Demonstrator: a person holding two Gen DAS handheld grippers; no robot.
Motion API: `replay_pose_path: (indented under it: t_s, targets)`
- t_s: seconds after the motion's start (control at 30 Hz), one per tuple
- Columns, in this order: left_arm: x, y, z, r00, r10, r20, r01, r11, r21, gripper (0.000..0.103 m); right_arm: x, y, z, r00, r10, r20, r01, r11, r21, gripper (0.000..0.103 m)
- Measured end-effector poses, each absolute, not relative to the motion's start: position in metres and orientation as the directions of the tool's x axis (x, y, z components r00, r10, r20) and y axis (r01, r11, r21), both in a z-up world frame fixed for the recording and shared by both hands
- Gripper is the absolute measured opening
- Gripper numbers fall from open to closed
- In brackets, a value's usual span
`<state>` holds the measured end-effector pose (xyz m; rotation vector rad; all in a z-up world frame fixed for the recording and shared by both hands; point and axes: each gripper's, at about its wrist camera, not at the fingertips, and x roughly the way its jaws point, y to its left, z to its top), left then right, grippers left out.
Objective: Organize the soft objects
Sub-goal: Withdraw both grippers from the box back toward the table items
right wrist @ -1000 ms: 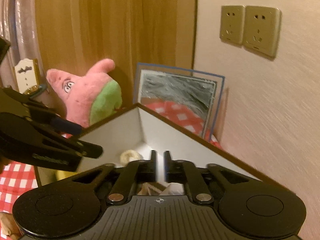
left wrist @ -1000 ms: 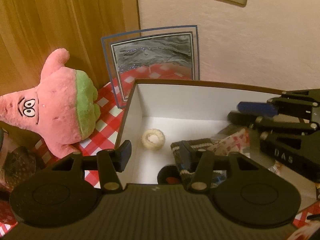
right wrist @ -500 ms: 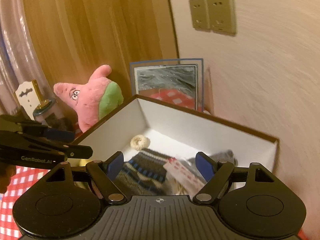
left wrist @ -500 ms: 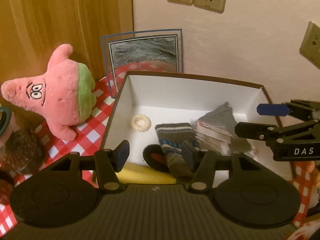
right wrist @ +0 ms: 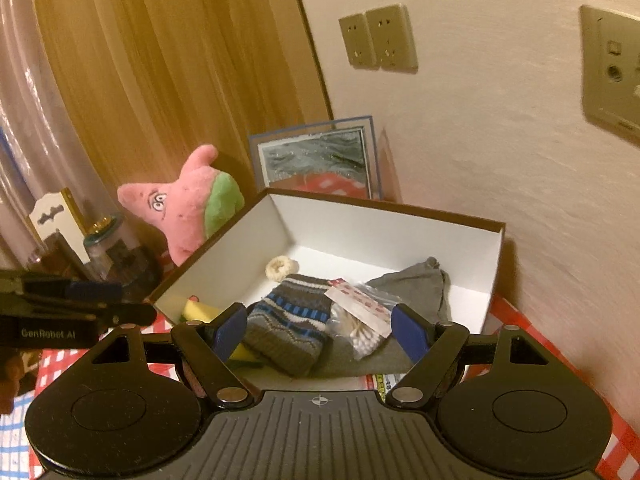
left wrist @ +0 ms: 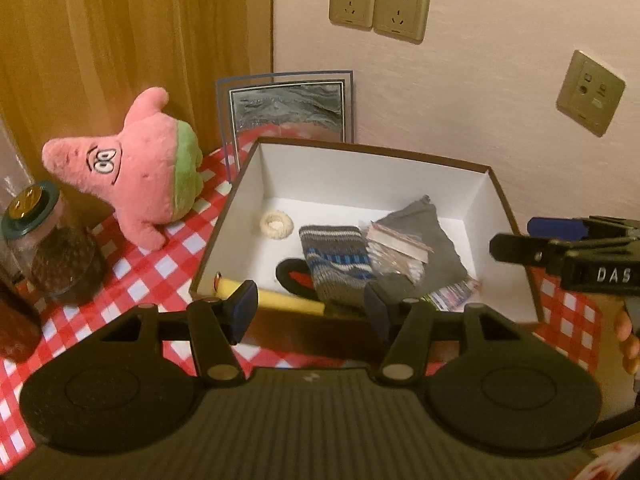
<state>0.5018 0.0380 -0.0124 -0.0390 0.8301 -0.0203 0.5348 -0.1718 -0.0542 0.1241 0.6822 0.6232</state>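
Note:
A brown box with white inside [left wrist: 360,172] [right wrist: 384,232] stands on the red checked cloth by the wall. In it lie a striped knit piece [left wrist: 336,260] [right wrist: 292,320], a grey cloth [left wrist: 424,232] [right wrist: 416,284], a clear bag of cotton swabs [left wrist: 396,252] [right wrist: 360,320], a cream hair ring [left wrist: 276,223] [right wrist: 282,267], a yellow item [left wrist: 276,298] [right wrist: 200,310] and a black item [left wrist: 290,276]. My left gripper [left wrist: 308,310] is open and empty at the box's near edge. My right gripper [right wrist: 320,330] is open and empty above the box's near right side.
A pink and green star plush [left wrist: 136,168] [right wrist: 188,204] sits left of the box. A framed picture [left wrist: 286,108] [right wrist: 320,158] leans on the wall behind. A lidded glass jar [left wrist: 48,240] [right wrist: 116,256] stands far left. Wall sockets [left wrist: 378,8] are above.
Both grippers have pulled back and up from the box. The right gripper went from shut to open, and the bag of cotton swabs now lies in the box.

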Motion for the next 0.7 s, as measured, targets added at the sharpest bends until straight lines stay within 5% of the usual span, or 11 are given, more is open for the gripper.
replay_pose_path:
  t_s: [0.7]
  targets:
    - [0.368, 0.048, 0.012, 0.717, -0.012, -0.697, -0.093, 0.989, -0.113, 0.057, 0.445, -0.217, -0.034, 0.641, 0.573, -0.510, -0.429, 0.819, 0.381, 0.079]
